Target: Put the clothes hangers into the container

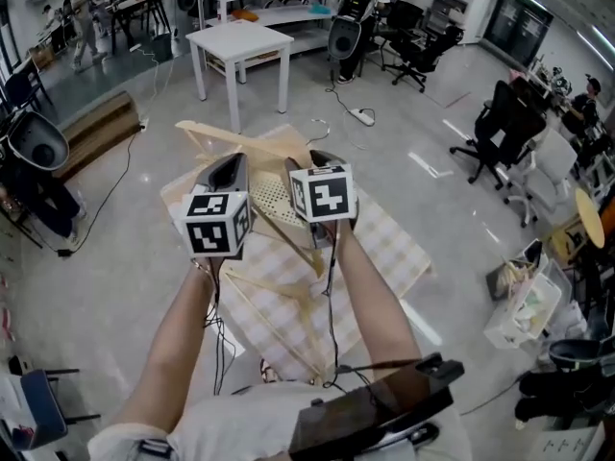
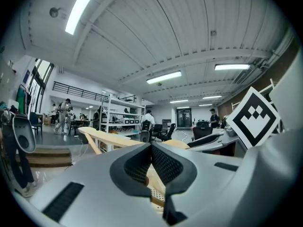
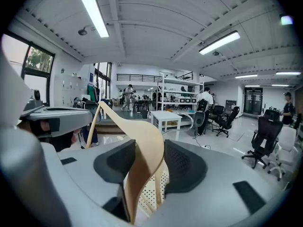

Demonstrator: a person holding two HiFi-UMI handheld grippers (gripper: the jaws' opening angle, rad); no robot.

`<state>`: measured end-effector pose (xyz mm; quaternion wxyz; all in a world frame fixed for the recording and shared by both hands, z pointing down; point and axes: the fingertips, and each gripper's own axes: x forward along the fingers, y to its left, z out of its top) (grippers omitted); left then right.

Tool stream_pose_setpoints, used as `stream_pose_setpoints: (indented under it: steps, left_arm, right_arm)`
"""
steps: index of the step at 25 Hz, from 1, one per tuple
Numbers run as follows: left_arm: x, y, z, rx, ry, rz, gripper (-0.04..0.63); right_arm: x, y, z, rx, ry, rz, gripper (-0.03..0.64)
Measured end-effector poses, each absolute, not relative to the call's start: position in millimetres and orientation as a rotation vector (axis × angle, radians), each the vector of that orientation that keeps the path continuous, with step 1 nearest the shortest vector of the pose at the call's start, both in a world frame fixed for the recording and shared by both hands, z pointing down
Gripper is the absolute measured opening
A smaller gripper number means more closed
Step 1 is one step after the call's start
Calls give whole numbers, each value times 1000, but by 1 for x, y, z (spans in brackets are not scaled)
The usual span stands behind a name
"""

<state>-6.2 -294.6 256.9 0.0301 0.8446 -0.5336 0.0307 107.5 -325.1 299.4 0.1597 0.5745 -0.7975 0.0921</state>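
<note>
My right gripper point(image 1: 319, 158) point(image 3: 149, 144) is shut on a pale wooden hanger point(image 3: 137, 126), raised above the table. The hanger point(image 1: 231, 136) runs up and left past the tip of my left gripper point(image 1: 231, 163) point(image 2: 151, 146). The left jaws meet at their tips, with nothing seen between them. A cream perforated container point(image 1: 274, 200) point(image 3: 154, 190) point(image 2: 155, 195) sits below and between both grippers. Another wooden hanger point(image 1: 283, 315) shows lower down near my forearms. I cannot tell whether it lies on the cloth or hangs.
The container stands on a low table with a checked cloth point(image 1: 394, 248). Around it are a white table point(image 1: 240, 41), office chairs point(image 1: 500, 128), a white bin point(image 1: 524, 305) at the right, floor cables and a wooden pallet point(image 1: 96, 128).
</note>
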Motion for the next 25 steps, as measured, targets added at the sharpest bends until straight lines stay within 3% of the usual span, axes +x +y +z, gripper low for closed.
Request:
stream_pose_setpoints:
  steps: [13,25]
  left_arm:
    - [-22,-394,235,2656,-1596,112,8]
    - [-27,-447,300,2574,-1565,221,8]
  right_arm:
    - [88,-420,290,1631,-2289,274,199]
    - [94,-481,324,1642,-2321,305,199]
